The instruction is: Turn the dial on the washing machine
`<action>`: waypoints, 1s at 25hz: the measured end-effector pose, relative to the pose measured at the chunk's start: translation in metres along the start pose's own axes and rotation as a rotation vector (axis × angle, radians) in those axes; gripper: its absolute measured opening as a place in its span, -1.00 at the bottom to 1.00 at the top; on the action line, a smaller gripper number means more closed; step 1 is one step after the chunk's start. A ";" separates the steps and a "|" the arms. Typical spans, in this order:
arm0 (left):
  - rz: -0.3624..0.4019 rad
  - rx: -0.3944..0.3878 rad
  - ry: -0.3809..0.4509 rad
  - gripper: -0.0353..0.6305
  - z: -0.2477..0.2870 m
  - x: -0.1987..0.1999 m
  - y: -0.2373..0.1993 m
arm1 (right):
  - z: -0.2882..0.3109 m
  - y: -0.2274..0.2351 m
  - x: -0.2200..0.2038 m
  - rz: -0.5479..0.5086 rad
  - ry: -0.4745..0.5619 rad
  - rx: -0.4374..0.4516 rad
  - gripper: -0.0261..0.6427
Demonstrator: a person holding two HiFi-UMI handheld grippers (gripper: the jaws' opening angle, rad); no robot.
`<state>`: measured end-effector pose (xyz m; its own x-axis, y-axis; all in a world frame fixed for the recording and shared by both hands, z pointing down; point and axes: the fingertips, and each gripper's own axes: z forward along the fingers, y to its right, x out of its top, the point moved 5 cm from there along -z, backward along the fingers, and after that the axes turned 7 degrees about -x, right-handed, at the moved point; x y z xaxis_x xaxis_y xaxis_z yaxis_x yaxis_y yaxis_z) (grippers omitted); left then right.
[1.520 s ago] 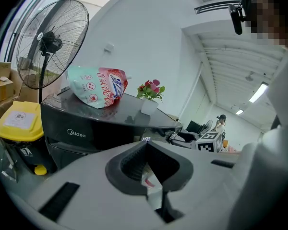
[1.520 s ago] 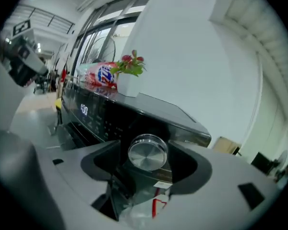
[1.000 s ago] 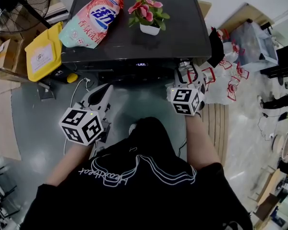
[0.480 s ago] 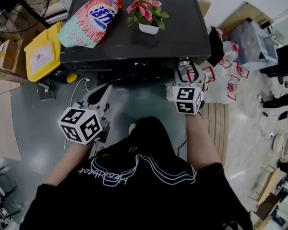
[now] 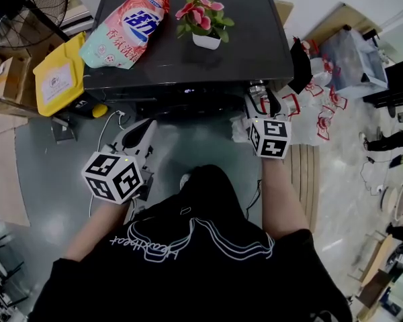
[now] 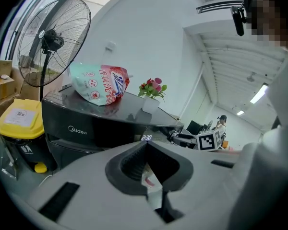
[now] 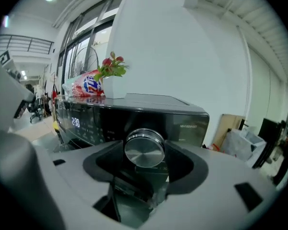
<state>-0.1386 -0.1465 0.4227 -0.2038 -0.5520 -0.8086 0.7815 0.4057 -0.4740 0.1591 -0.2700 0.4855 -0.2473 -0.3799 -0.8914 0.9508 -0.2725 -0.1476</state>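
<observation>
grey floor [image 5: 188, 146] before black washing machine [image 5: 245, 39]; right gripper [image 5: 262, 98] clamped on its silver dial [image 7: 144, 149]; left gripper [image 6: 146, 145] pressed together, empty.

What I can't make out from here

In the right gripper view my right claw [image 7: 145, 152] has its jaws over the bottom rim of the dial [image 7: 144, 146], and the tiny print [image 7: 188, 126] on the washer [image 7: 149, 114] is too small to read. From the head view the washer's front is nearly edge-on, so its display [image 5: 188, 90] is just a glowing speck and the dial is mostly buried under that claw. The fan [image 5: 23, 9] gets chopped by the top-left corner, my own torso [image 5: 195, 247] blocks the floor [image 5: 201, 146] right below me, and the person [image 6: 222, 123] way back in the left gripper view is too tiny to say anything about.
</observation>
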 end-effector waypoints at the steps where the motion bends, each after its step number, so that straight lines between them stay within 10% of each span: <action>1: 0.000 0.001 0.001 -0.88 0.000 0.000 0.000 | 0.000 0.001 -0.001 0.036 0.001 0.009 -0.10; 18: 0.003 -0.020 0.002 -0.88 -0.007 -0.002 0.003 | -0.008 0.002 0.007 0.093 0.013 0.028 -0.08; 25: 0.046 -0.073 0.018 -0.88 -0.015 0.012 0.015 | -0.066 -0.031 0.070 0.103 0.151 0.224 -0.12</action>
<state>-0.1379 -0.1358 0.4009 -0.1794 -0.5187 -0.8359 0.7451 0.4832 -0.4598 0.1246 -0.2296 0.3996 -0.1055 -0.2845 -0.9528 0.9001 -0.4347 0.0302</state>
